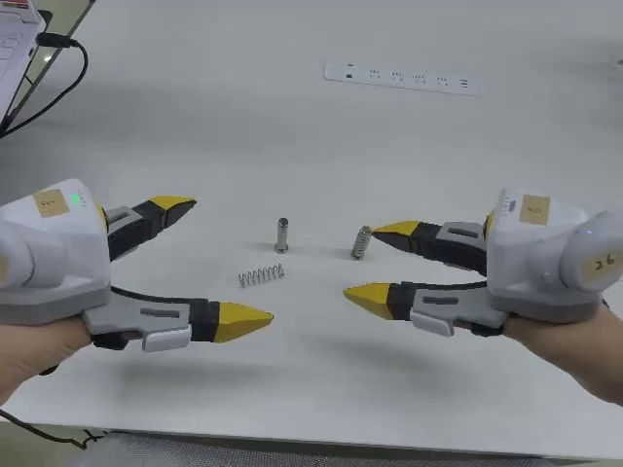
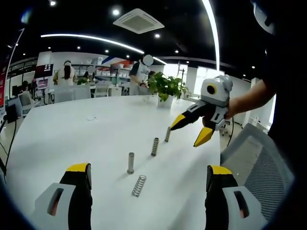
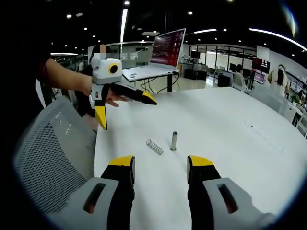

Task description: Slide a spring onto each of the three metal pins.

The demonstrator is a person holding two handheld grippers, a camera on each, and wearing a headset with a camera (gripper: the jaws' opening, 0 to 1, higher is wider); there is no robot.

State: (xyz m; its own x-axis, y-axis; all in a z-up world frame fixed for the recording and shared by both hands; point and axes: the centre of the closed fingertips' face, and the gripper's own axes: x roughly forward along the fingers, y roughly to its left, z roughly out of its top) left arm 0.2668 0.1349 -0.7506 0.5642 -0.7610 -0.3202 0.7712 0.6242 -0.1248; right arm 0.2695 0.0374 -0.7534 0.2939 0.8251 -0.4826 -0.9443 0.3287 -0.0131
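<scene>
Pins stand in a row at the middle of the worktop: a bare pin and, toward the right edge, a pin wearing a spring. The left gripper view shows another spring-covered pin beyond it. A loose spring lies flat just beside the bare pin, on its near-edge side. The left gripper and the right gripper hover with jaws spread apart, grasping nothing. The right gripper's casing carries a sticker handwritten "26"; the other stickers are unreadable. A white power strip lies toward the far edge, and a laptop sits at the far left corner.
</scene>
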